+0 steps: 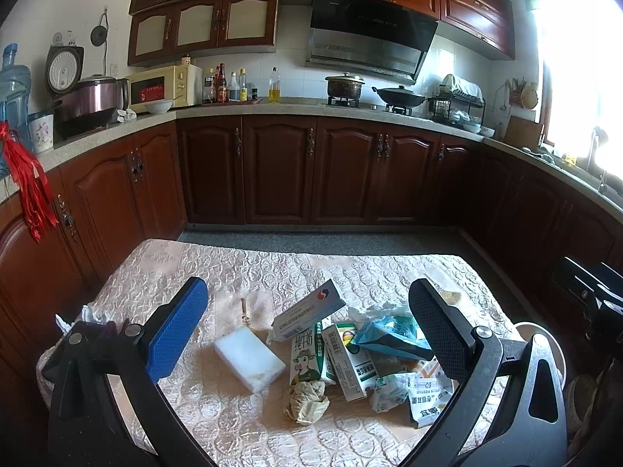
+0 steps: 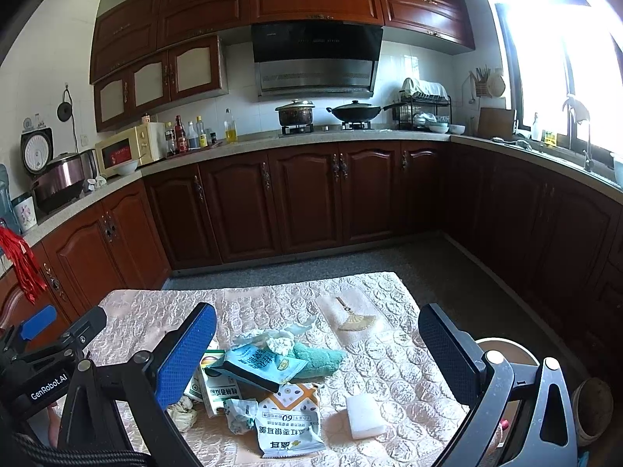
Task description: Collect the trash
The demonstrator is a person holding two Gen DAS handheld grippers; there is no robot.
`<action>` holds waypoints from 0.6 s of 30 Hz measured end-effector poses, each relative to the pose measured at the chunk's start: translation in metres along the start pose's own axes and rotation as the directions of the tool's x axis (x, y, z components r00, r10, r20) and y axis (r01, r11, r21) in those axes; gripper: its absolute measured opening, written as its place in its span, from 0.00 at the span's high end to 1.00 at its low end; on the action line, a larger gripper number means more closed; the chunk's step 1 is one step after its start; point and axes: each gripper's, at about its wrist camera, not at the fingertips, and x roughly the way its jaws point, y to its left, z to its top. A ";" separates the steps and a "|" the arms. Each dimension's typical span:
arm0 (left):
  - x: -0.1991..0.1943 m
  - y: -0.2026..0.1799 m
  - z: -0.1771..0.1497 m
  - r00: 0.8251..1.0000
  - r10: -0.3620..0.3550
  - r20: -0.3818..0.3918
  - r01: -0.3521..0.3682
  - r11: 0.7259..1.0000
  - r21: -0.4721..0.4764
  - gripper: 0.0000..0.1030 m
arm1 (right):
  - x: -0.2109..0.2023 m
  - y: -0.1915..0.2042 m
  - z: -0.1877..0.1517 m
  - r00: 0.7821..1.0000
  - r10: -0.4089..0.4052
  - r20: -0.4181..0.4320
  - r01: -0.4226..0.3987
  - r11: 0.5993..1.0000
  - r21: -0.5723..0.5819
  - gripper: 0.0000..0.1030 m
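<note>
On the tabletop [image 1: 163, 268], under a pale quilted cover, trash lies heaped near the middle — both views look down on it from above.

Left gripper [image 1: 307, 323]: fingers spread wide, nothing between them, hovering over the pile. Framed between its fingers are a white foam block [image 1: 249, 358], a milk carton [image 1: 305, 358] with a cartoon cow, a green-and-white carton [image 1: 348, 362] just beside it, and a long white box [image 1: 307, 313] lying tilted across their tops. A crumpled brown paper ball [image 1: 305, 402] sits touching the milk carton's near end. A blue plastic wrapper [image 1: 389, 334] lies to the right of the cartons, with a white snack packet [image 1: 426, 397] nearer the camera.

Right gripper [image 2: 317, 350]: fingers also wide apart, empty, held above the tabletop. Between them — the blue plastic wrapper [image 2: 257, 366] resting partly on a teal cloth [image 2: 319, 358], crumpled tissue [image 2: 278, 340] on top, the white snack packet [image 2: 290, 424] nearest, and a second white foam block [image 2: 364, 416] just to its right. A small fan-shaped brush [image 2: 352, 319] lies apart, farther back on the cover.

A round pale bin [image 2: 506, 350] stands past the tabletop's right edge, mostly hidden behind the right finger. Kitchen cabinets [image 2: 311, 202] and a stove hood [image 2: 317, 58] fill the background.
</note>
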 end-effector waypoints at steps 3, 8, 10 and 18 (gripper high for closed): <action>0.000 0.000 0.000 1.000 0.000 -0.003 0.000 1.000 0.000 0.00 | 0.001 0.000 -0.001 1.000 0.001 -0.002 -0.001 1.000 -0.002 0.00; 0.003 -0.001 -0.001 1.000 -0.001 -0.010 0.001 1.000 -0.001 0.00 | 0.004 0.000 -0.002 1.000 0.000 -0.012 0.000 1.000 0.000 0.00; 0.004 -0.001 -0.001 1.000 0.000 -0.014 0.000 1.000 0.001 0.00 | 0.004 -0.001 -0.002 1.000 0.000 -0.011 0.000 1.000 0.001 0.00; 0.007 -0.003 -0.005 1.000 0.000 -0.022 0.000 1.000 0.006 0.00 | 0.006 -0.003 -0.004 1.000 -0.001 -0.028 0.001 1.000 0.002 0.00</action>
